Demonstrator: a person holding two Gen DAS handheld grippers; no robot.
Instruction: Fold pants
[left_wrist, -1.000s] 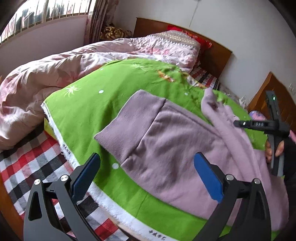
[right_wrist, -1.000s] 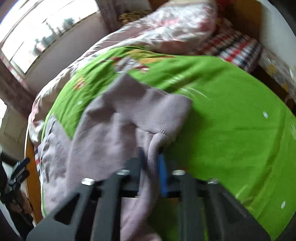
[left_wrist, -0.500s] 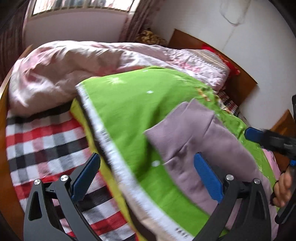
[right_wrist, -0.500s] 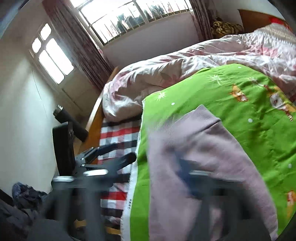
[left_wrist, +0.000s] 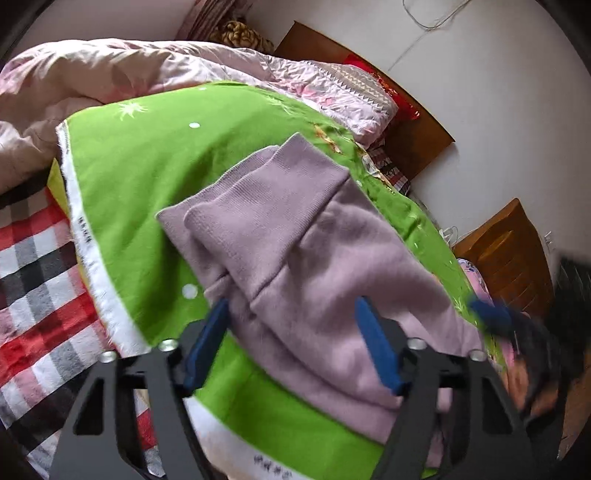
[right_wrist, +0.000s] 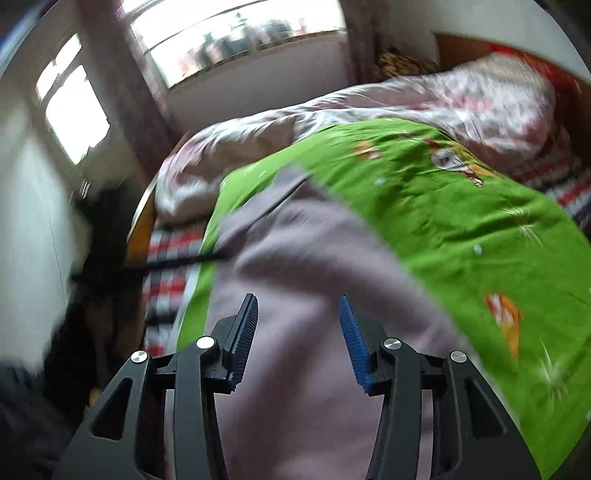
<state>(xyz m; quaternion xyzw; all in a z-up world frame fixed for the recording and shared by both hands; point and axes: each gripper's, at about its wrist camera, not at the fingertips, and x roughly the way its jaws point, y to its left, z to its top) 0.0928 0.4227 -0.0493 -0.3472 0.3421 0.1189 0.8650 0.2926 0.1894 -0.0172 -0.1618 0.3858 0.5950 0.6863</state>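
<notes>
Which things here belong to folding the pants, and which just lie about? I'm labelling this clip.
Belongs to the job:
- pants, lilac, folded over
- green sheet under them
- left gripper, jaws just closing, over the pants
- right gripper, jaws just closing, over the pants

Just lying about:
- pink quilt
- checked blanket
- headboard
- window

Right-wrist view blurred; pants (right_wrist: 314, 332) smeared.

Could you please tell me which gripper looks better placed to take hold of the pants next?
Probably left: the left gripper straddles the lilac pants' near edge, while the right gripper hovers over flat fabric.
</notes>
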